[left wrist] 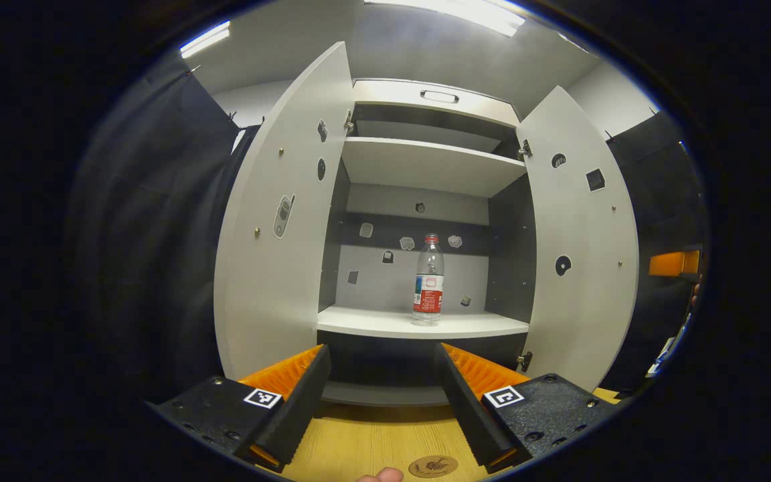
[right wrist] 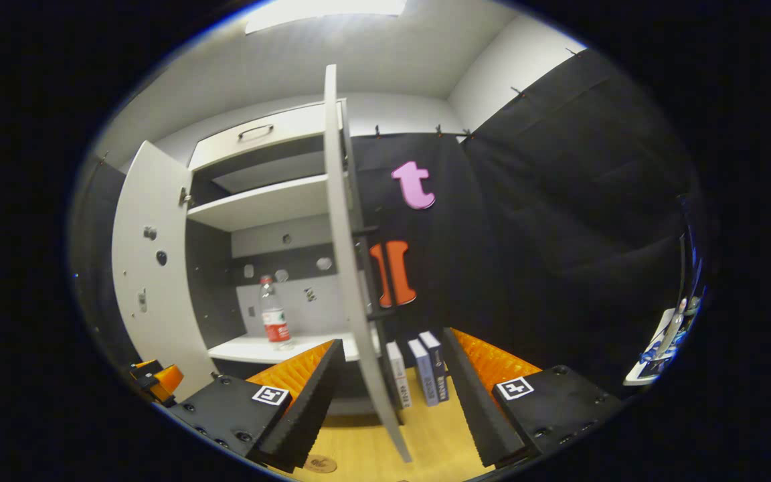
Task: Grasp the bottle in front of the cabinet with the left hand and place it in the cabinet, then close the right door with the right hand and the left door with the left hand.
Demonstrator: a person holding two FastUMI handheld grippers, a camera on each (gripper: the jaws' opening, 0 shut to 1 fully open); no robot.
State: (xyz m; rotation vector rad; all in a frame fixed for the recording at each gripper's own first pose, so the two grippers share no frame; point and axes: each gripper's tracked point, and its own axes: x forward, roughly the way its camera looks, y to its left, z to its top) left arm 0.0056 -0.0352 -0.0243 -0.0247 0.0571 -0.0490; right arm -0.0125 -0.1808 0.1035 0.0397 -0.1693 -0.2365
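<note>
Bottle (left wrist: 429,280) upright on the cabinet shelf (left wrist: 385,323) (doors open), both grippers' jaws wide apart, empty.

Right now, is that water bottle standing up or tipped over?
Upright. The bottle stands cap-up on the cabinet's lower shelf, between both open doors, apart from either tool.

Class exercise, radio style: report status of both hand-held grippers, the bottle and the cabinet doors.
Left hand-held gripper open, empty. Right hand-held gripper open, at right white cabinet door edge. Clear plastic red-labelled bottle upright on shelf. Left white cabinet door open; nothing blocking.
</note>
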